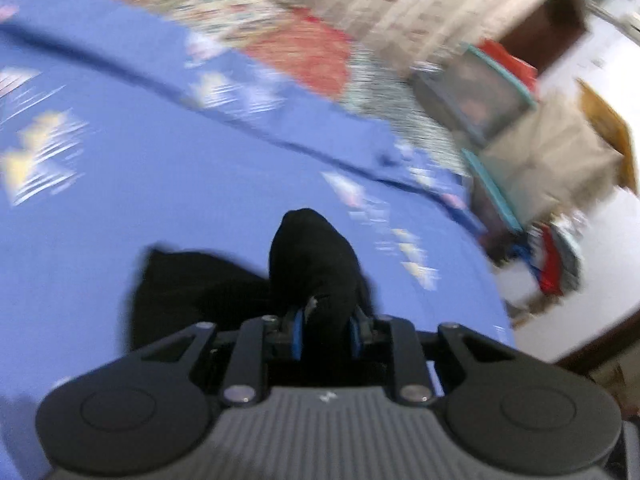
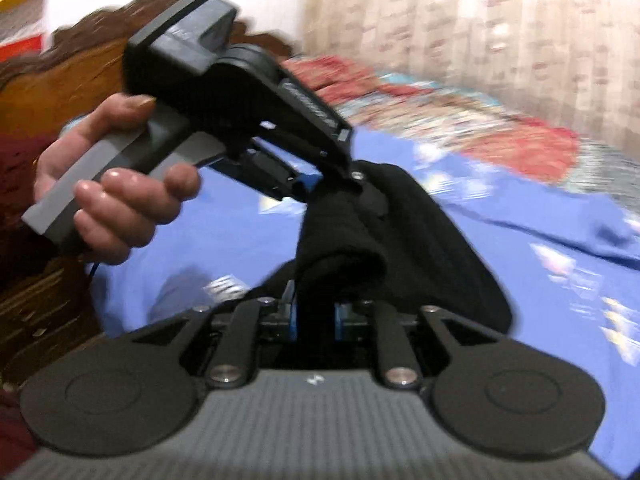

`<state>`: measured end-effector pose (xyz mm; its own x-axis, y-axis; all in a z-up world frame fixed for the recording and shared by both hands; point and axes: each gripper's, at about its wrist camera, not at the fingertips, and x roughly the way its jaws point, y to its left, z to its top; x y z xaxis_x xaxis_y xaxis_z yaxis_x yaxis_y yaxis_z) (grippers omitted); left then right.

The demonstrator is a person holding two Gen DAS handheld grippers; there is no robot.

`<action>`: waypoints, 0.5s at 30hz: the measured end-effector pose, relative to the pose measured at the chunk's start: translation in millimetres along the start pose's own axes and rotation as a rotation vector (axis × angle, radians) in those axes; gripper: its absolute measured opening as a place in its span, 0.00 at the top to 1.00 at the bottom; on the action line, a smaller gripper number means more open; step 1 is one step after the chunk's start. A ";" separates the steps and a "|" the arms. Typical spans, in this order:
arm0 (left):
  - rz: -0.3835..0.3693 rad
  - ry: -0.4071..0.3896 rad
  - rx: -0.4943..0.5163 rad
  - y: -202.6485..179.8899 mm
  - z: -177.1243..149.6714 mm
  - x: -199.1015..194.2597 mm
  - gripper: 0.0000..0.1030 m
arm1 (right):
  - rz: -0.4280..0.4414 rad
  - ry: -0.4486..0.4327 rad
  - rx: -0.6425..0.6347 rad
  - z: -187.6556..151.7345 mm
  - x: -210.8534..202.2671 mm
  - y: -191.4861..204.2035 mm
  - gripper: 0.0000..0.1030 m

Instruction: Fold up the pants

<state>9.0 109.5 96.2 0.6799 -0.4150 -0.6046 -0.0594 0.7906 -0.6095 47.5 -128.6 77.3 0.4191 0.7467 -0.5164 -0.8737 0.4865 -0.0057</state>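
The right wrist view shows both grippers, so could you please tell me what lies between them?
Only black pants span from the right gripper to the left gripper; both clamp the fabric.

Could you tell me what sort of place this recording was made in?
Most likely a bedroom at home. The black pants are held over a blue printed bedsheet, a carved wooden headboard stands behind the hand, and a pale curtain hangs at the back.
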 end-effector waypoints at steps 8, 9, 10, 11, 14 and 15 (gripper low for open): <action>0.105 0.023 -0.199 74.1 -44.4 -7.4 0.50 | 0.229 0.156 0.123 -19.0 47.2 1.9 0.28; 0.095 0.013 -0.199 73.1 -47.7 -10.1 0.46 | 0.241 0.144 0.152 -16.5 41.7 -4.3 0.28; 0.081 0.006 -0.196 70.1 -50.5 -11.9 0.45 | 0.251 0.130 0.183 -15.1 35.5 -7.9 0.28; 0.063 0.000 -0.191 67.8 -51.0 -14.4 0.43 | 0.263 0.114 0.213 -15.0 28.6 -7.3 0.28; 0.010 -0.018 -0.152 53.5 -52.4 -22.1 0.27 | 0.301 0.074 0.282 -16.7 11.8 -6.8 0.28; 0.005 -0.023 -0.128 45.9 -52.7 -24.4 0.26 | 0.321 0.065 0.297 -17.2 7.3 -7.1 0.28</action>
<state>-48.8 132.2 55.9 0.6961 -0.3991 -0.5968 -0.1552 0.7279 -0.6678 52.5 -134.4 58.8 0.1134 0.8557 -0.5049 -0.8444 0.3508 0.4049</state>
